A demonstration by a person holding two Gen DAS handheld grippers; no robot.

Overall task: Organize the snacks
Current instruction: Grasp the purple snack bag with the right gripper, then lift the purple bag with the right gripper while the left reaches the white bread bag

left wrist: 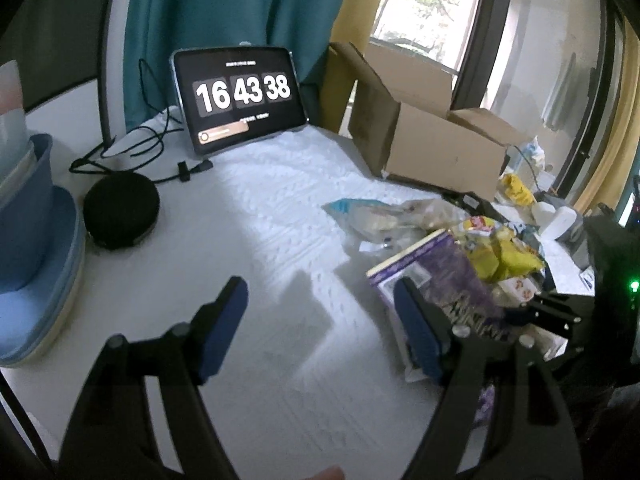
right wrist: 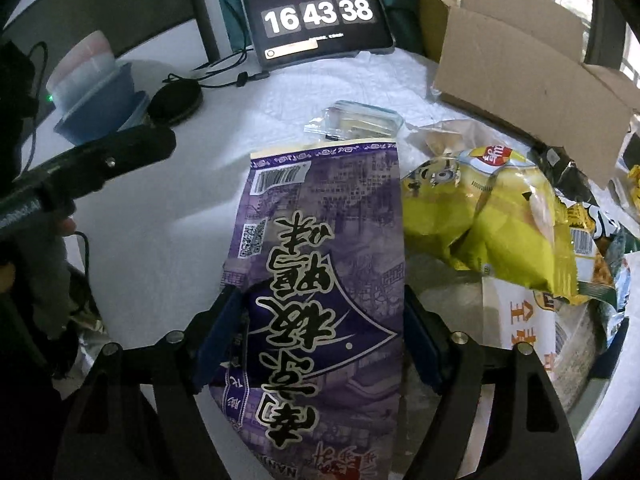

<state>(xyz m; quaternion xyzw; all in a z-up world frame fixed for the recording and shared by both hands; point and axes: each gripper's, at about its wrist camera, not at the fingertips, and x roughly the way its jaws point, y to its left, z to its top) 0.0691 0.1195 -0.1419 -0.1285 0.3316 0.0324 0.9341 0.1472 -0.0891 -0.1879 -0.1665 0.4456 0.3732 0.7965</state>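
Observation:
A purple snack bag (right wrist: 320, 280) with large white Chinese lettering lies flat between the blue pads of my right gripper (right wrist: 320, 320), whose jaws stand at the bag's two side edges. A yellow Lay's chip bag (right wrist: 488, 216) lies just right of it, over other packets. In the left wrist view the same purple bag (left wrist: 432, 272) and yellow bag (left wrist: 500, 256) lie at the right. My left gripper (left wrist: 320, 312) is open and empty over bare white tablecloth, its right pad beside the purple bag. A clear pack of wafers (right wrist: 360, 120) lies behind.
An open cardboard box (left wrist: 432, 140) stands at the back right. A tablet clock (left wrist: 240, 96) leans at the back, with cables and a black round case (left wrist: 120, 208) beside it. Stacked blue tubs (left wrist: 32, 232) stand at the left.

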